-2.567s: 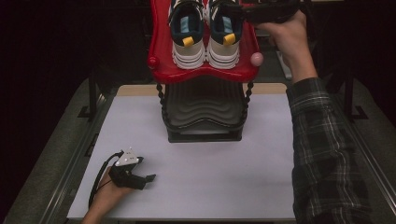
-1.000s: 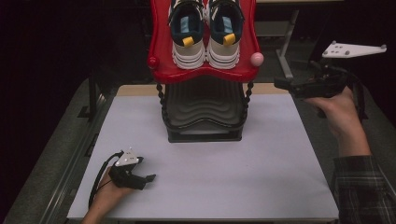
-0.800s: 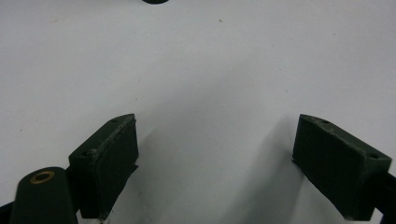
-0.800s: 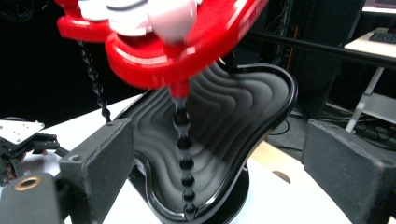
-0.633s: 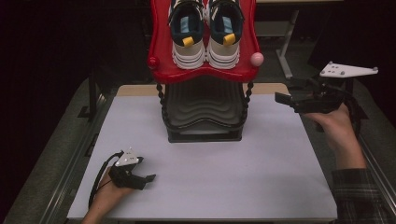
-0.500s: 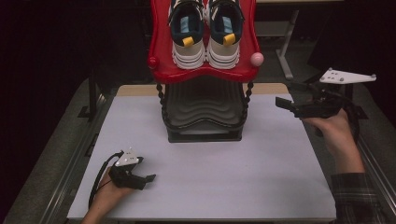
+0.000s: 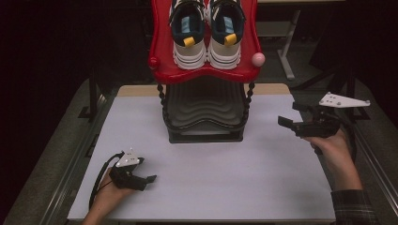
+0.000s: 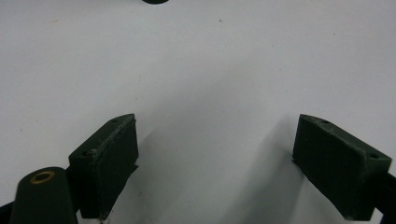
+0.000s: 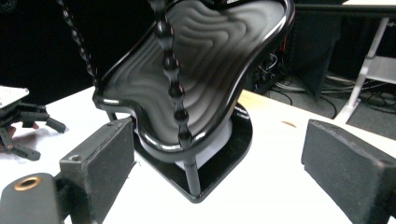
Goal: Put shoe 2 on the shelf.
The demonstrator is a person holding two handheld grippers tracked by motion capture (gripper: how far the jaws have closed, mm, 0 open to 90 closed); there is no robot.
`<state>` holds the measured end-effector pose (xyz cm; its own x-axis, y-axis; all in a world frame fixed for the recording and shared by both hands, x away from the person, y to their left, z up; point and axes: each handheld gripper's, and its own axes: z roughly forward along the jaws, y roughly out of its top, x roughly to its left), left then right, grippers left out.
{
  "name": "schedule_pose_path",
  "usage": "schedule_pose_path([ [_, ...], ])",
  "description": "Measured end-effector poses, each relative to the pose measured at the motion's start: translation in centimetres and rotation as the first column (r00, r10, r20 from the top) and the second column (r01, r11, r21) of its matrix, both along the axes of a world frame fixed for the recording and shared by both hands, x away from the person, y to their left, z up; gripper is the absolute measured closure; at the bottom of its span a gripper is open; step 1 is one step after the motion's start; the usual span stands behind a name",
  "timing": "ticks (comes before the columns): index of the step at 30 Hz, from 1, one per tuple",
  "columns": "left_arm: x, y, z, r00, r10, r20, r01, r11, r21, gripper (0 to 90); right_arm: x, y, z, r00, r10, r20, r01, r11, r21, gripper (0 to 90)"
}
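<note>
Standing at the back of the white worktop, a two-tier shoe rack carries a pair of sneakers on its red top shelf. The left claw rests near the front left, jaws apart and empty. The right claw hovers at the right edge, open and empty, pointing toward the rack.

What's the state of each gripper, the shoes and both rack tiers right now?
Left gripper: open, holds nothing, low over the white tabletop.
Right gripper: open, holds nothing, raised at the table's right edge, aimed at the rack.
Pair of white and navy sneakers: side by side on the red top shelf.
Black ribbed lower shelf: nothing on it.
</note>
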<state>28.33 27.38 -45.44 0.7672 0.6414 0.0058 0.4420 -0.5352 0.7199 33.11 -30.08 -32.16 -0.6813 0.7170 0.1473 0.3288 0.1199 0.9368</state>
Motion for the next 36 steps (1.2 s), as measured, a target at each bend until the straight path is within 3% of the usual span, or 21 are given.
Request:
schedule_pose_path([
  [11, 0.0, 0.0, 0.0, 1.0000, -0.002, -0.001, 0.002, 1.0000, 0.002, 13.5, -0.8, -0.1, -4.0, 0.9988, -0.024, -0.044, 0.022, 0.9992, -0.034, 9.0],
  [24, 0.0, 0.0, 0.0, 1.0000, -0.002, -0.002, 0.002, 1.0000, 0.003, 13.5, -2.2, -0.2, -8.5, 0.9896, -0.042, -0.138, 0.028, 0.9945, -0.101, 8.9],
  [36, 0.0, 0.0, 0.0, 1.0000, -0.002, -0.002, 0.002, 1.0000, 0.003, 13.5, -3.8, -0.1, -12.1, 0.9712, -0.092, -0.220, 0.039, 0.9710, -0.236, 8.9],
])
